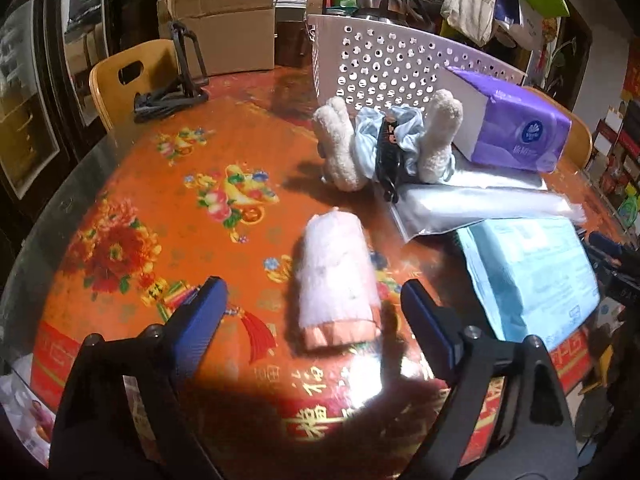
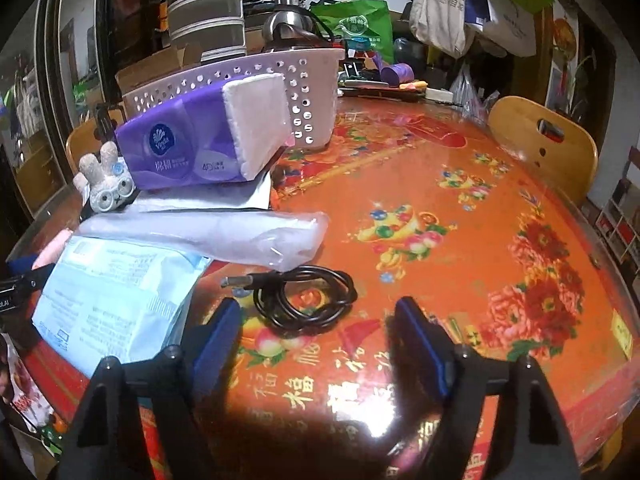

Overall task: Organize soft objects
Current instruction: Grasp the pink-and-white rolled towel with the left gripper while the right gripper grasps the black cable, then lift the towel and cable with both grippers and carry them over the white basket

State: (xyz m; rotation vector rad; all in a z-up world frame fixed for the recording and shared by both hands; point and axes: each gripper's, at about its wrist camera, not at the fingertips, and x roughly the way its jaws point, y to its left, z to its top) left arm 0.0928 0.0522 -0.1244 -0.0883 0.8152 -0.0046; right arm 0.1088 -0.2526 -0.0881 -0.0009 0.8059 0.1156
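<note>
A rolled pink and white towel lies on the red flowered table just ahead of my left gripper, which is open and empty, fingers either side of the towel's near end. A plush rabbit with a blue dress lies behind it, against a white perforated basket. A purple tissue pack rests on a clear plastic packet and a light blue packet. My right gripper is open and empty above the table, near a coiled black cable. The right wrist view also shows the tissue pack, rabbit and basket.
A black stand and cable sit at the table's far left by a wooden chair. Another wooden chair stands at the right. Cardboard boxes, a kettle and hanging bags crowd the back.
</note>
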